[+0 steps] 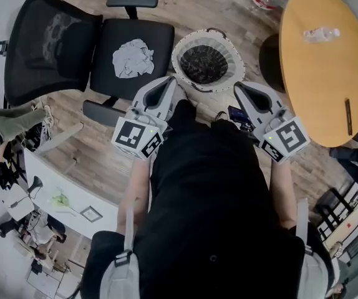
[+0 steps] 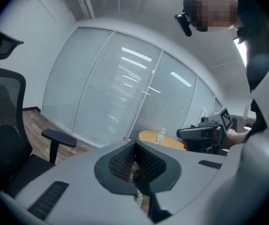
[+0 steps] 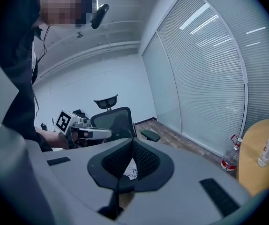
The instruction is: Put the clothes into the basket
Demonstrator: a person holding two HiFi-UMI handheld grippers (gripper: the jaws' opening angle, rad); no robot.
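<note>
Grey left gripper (image 2: 135, 143), right gripper (image 3: 133, 140); closed

The person wore a black top (image 1: 210, 217), with pale grey straps (image 1: 129, 226) over both shoulders and a dark buckle (image 1: 124, 258) on the left strap. The left hand-held gripper (image 1: 168, 83) and the right hand-held gripper (image 1: 239, 87) each had a light grey shell, black ribbed pads (image 2: 120, 161) and a cube (image 1: 138, 139) with black-and-white square markers and a small green light.
</note>
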